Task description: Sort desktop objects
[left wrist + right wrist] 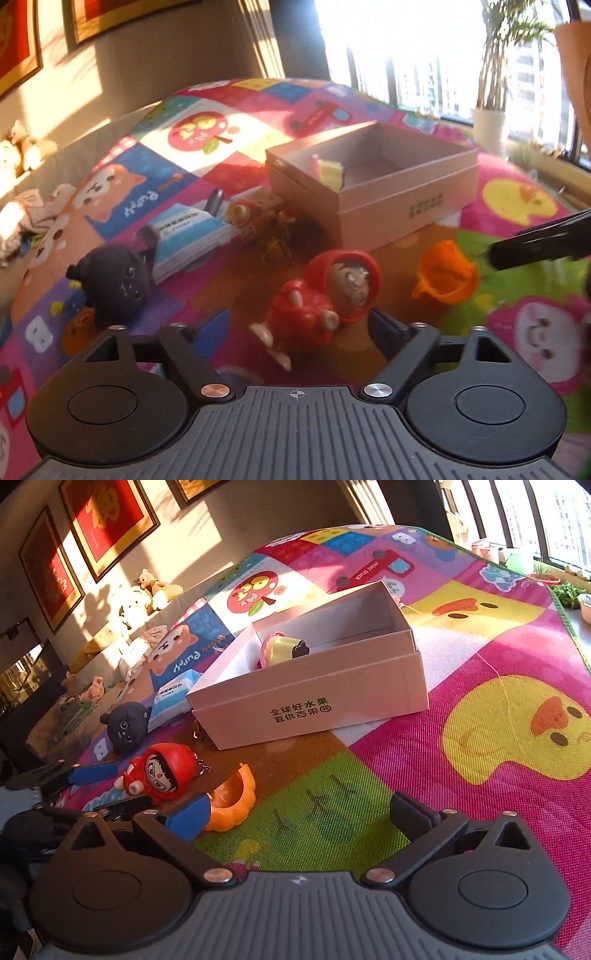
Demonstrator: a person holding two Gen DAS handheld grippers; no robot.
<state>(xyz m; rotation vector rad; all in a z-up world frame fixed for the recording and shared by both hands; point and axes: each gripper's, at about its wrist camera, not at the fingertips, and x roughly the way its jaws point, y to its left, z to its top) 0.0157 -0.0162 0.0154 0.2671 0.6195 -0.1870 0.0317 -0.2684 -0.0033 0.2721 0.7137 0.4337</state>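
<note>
Red doll (325,295) lies on the patterned mat (517,206) between the wide-spread jaws of the left gripper (301,330), its hooded head toward the right finger, no pad visibly touching it. Just beside it sits an orange cup (445,273), with a black plush (118,284) to the left and an open box (406,206) behind, a small yellow toy (280,651) inside. Right gripper (299,818) hovers over the mat with jaws wide and empty, the cup by its left finger.
</note>
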